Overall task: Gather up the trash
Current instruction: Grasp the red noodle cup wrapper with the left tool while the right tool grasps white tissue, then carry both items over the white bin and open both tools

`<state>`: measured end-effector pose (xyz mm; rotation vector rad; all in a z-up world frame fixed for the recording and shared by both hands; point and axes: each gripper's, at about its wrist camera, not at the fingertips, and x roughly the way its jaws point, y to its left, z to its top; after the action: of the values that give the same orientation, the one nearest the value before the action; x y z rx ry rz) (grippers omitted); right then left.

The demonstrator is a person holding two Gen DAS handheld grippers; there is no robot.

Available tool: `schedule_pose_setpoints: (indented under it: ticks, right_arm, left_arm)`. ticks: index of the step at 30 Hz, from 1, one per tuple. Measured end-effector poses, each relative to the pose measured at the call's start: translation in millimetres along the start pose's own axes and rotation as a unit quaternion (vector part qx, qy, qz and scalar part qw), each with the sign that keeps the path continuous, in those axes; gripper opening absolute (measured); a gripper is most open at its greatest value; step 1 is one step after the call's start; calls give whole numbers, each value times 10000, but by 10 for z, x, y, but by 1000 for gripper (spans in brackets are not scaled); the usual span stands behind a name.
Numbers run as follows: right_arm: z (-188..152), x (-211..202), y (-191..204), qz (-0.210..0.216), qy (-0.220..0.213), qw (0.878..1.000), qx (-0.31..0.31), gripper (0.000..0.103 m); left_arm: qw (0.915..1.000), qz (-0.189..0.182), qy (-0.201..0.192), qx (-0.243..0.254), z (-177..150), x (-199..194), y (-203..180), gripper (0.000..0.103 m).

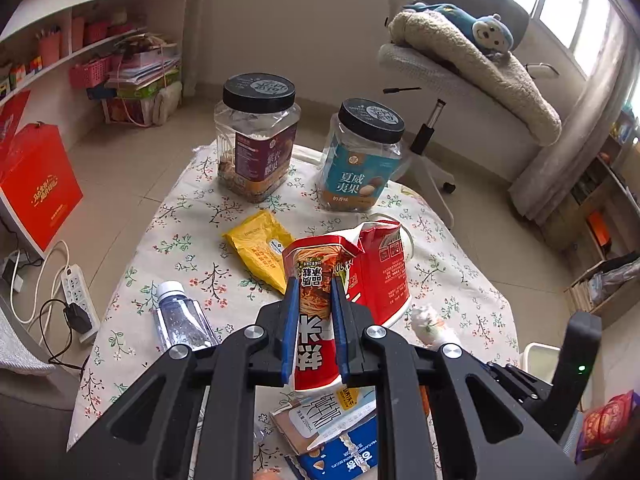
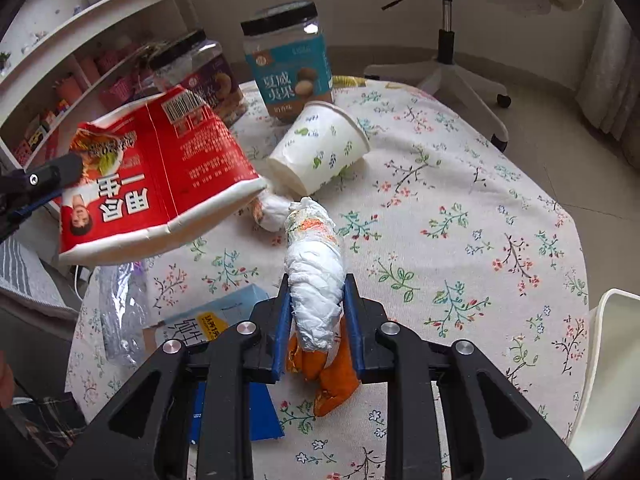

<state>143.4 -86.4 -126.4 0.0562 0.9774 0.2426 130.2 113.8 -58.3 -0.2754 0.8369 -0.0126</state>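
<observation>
My left gripper (image 1: 314, 312) is shut on a crushed red instant-noodle cup (image 1: 360, 268) and holds it above the table; the cup also shows at the left of the right wrist view (image 2: 160, 184). My right gripper (image 2: 316, 320) is shut on a wad of white tissue with orange peel (image 2: 316, 280) low over the floral tablecloth (image 2: 460, 200). A tipped paper cup (image 2: 320, 148), a second tissue ball (image 2: 274, 212), a yellow wrapper (image 1: 260, 248), a small water bottle (image 1: 180, 320), a milk carton (image 1: 332, 416) and a blue biscuit pack (image 1: 340, 456) lie on the table.
Two black-lidded snack jars (image 1: 256, 136) (image 1: 362, 156) stand at the table's far side. A white bin rim (image 2: 600, 360) sits at the right edge. An office chair (image 1: 460, 72), shelves (image 1: 80, 40), a red box (image 1: 36, 184) and a power strip (image 1: 80, 296) surround the table.
</observation>
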Motion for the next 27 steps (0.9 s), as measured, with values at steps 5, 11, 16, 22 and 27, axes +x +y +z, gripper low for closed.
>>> schedule_pose_setpoints:
  ticks: [5,11,16,22,27]
  right_arm:
    - [141,-359,-73,30,-631,9979,140,23]
    - [188,-675,-170,-113,-1167,9929,199,23]
    - [168,-825,-230,-258,-1406,9894,260,23]
    - [126,-999,-350,-450,-1618,9853,317,23]
    - [83,-1140,-494,-588,-1744,9821,395,23]
  left_arm:
    - [9996,121,-259,27,19,-110,-27,16]
    - [9981,269,-526,167,-35,-204,-145,16]
    - [9954,410,-786,358,-96,-280,-285,16]
    - [9942,339,-877,532,-151,-307,-476,16]
    - [9942,203,-857,613,-188,-300,-647,16]
